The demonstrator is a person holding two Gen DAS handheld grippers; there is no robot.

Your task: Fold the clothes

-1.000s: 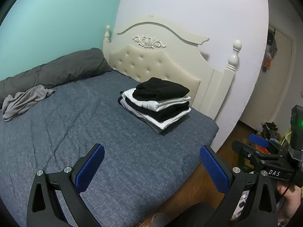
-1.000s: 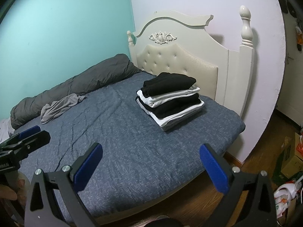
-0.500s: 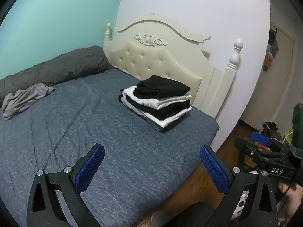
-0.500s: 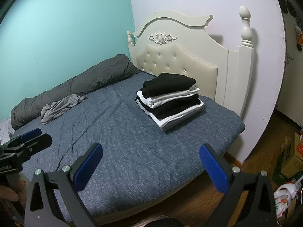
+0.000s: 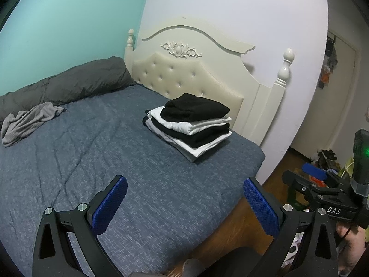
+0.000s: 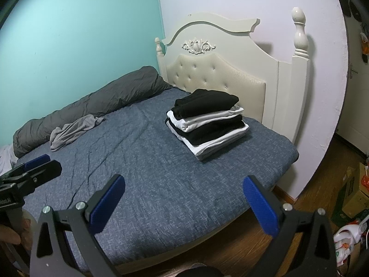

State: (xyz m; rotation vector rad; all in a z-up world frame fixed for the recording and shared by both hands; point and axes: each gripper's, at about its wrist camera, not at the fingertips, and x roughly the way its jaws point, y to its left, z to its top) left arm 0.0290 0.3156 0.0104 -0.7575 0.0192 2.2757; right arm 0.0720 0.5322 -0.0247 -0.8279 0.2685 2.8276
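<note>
Crumpled grey garment (image 5: 27, 120) lies at approx 10 o'clock from the left gripper (image 5: 184, 204), far side of the bed (image 5: 96, 161) against the dark rolled duvet (image 5: 69, 85); long axis runs roughly 8-to-2. Left gripper spread wide, nothing btwn pads, nearer to it. Folded stack (image 6: 207, 124) sits at 1 o'clock, by the headboard (image 6: 219, 73). Right gripper (image 6: 184, 204) also spread wide, empty; garment further off, approx 10 o'clock. Likely left reaches first.

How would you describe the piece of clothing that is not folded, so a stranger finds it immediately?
Start at the cream headboard and follow the rolled dark grey duvet along the teal wall. Beside it lies a light grey garment, crumpled and alone, unlike the neat black-and-white stack.
</note>
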